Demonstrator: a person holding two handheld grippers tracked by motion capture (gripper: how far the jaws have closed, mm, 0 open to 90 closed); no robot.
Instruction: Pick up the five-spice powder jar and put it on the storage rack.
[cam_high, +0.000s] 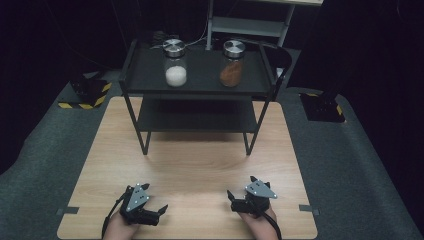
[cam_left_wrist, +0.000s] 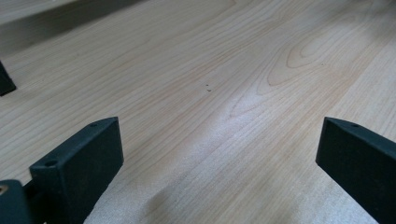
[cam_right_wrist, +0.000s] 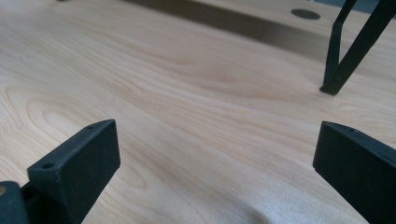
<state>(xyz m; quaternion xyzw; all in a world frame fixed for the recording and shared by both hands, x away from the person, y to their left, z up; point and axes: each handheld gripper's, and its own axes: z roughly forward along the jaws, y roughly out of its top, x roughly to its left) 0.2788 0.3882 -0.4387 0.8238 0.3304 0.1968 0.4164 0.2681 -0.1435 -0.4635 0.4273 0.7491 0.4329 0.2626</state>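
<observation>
The left gripper (cam_high: 159, 210) rests low at the near left of the wooden desk (cam_high: 200, 160), its jaws spread wide with bare wood between them. The right gripper (cam_high: 234, 196) sits at the near right — jaws likewise spread, holding nothing. Well beyond both, on the top shelf of the black rack (cam_high: 150, 80), stand two lidded jars: the jar of white powder (cam_high: 175, 64) to the left, the jar of brown powder (cam_high: 232, 64) to the right — apart from each other.
</observation>
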